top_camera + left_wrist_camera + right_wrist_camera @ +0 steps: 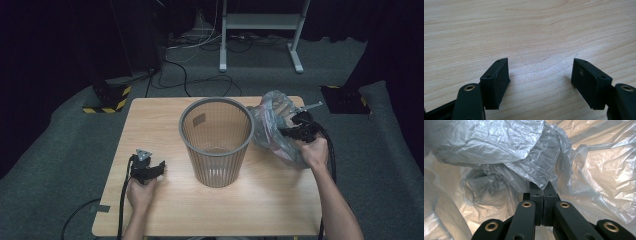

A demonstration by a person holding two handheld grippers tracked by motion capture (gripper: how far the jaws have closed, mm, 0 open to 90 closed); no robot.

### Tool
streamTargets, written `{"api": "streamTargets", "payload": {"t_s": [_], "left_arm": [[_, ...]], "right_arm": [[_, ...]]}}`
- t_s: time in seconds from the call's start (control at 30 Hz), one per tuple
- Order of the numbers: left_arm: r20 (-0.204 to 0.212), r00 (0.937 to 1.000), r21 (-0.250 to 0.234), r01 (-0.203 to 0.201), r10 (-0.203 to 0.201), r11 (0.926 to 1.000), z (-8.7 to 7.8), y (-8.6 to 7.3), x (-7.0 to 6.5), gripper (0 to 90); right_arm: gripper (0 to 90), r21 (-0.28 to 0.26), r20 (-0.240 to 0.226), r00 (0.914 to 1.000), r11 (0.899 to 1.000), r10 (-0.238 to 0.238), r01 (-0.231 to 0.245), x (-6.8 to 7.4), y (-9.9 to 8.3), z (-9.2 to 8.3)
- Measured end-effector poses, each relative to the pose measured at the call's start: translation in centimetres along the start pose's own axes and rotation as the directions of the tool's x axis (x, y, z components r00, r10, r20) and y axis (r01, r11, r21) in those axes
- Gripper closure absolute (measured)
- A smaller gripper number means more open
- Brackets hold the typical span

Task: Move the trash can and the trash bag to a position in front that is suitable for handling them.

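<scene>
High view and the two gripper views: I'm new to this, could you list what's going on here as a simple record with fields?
surface: wooden table
centre: grey bin, upright, looks empty
beside the bin: crumpled clear plastic bag
right gripper: jaws closed, pinching a fold of the bag
left gripper: jaws apart, nothing between them, low over bare wood
left hand: near the table's front edge, apart from the bin
</scene>
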State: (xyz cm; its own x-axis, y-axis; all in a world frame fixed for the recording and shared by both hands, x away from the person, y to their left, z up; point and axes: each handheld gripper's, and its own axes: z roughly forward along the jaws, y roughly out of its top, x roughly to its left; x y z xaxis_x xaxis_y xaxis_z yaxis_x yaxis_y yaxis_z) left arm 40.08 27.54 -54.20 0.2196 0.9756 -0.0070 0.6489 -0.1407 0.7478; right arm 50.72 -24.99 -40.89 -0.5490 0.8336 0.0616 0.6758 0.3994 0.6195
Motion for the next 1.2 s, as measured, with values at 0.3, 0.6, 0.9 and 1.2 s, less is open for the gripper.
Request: {"api": "streamTargets", "payload": {"t_s": [0.3,0.6,0.9,1.2], "left_arm": [[0.000,1.0000,0.000,0.000,0.000,1.0000,0.0,0.0,0.0,30.6],[0.000,1.0000,-0.001,0.002,-0.002,1.0000,0.0,0.0,0.0,30.6],[0.000,1.0000,-0.001,0.002,-0.002,1.0000,0.0,0.0,0.0,30.6],[0.000,1.0000,-0.001,0.002,-0.002,1.0000,0.0,0.0,0.0,30.6]], "right_arm": [[89.7,-0.006,0.007,1.0000,1.000,0.000,0.000,0.1,0.3,-1.0],[89.7,-0.015,0.021,0.9998,1.000,-0.003,0.003,-0.2,0.6,-2.7],[89.7,-0.018,0.037,0.9992,1.000,-0.012,0.013,-0.2,0.9,-4.5],[89.7,-0.028,0.047,0.9980,0.999,-0.041,0.043,0.3,1.8,-6.7]]}}
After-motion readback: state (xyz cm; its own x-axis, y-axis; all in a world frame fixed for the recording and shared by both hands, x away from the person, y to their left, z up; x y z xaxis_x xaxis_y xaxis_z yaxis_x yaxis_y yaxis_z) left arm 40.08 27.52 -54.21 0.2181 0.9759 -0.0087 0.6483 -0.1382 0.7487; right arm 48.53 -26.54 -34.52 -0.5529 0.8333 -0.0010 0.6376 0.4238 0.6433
